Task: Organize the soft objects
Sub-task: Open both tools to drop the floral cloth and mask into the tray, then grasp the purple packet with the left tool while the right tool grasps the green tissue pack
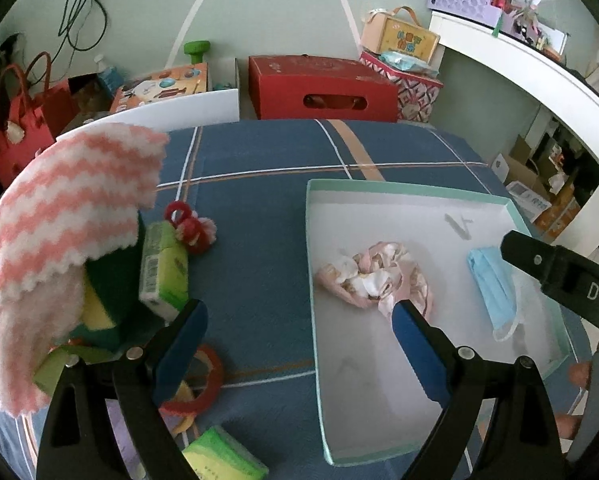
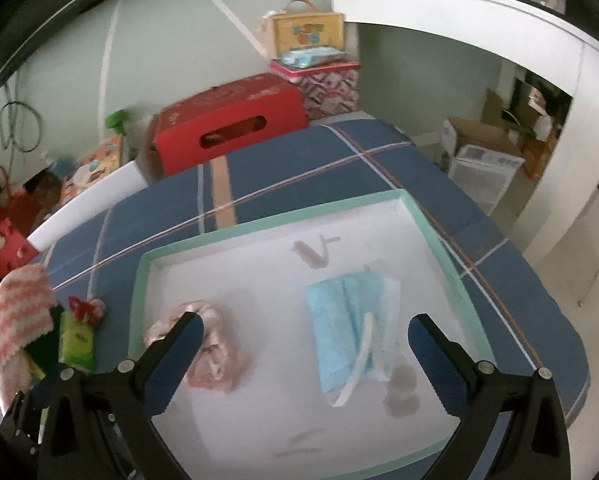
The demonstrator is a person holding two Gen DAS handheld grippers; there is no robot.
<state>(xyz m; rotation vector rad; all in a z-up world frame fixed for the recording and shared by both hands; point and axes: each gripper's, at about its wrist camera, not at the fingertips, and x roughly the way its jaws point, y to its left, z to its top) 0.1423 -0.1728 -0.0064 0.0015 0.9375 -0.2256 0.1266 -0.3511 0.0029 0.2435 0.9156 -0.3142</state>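
Taking the tray [image 1: 535,222] as the landmark: far to its left, at the table's edge, a pink-and-white zigzag cloth [image 1: 59,216] drapes over a green and yellow sponge [image 1: 103,296]. Just beside the sponge, still left of the tray, stands a green tissue pack [image 1: 164,268], with a red pompom hair tie [image 1: 189,226] behind it on the blue plaid tablecloth [image 1: 259,200]. The left gripper [image 1: 299,320] straddles the tray's left wall, its jaws spread wide and holding nothing. Inside the tray, toward its left side, lies a crumpled pink scrunchie [image 2: 209,344]. Toward the tray's right side lies a blue face mask [image 2: 349,328]. The right gripper [image 2: 305,332] hangs over the tray with jaws fully apart; the mask lies loose between them, untouched.
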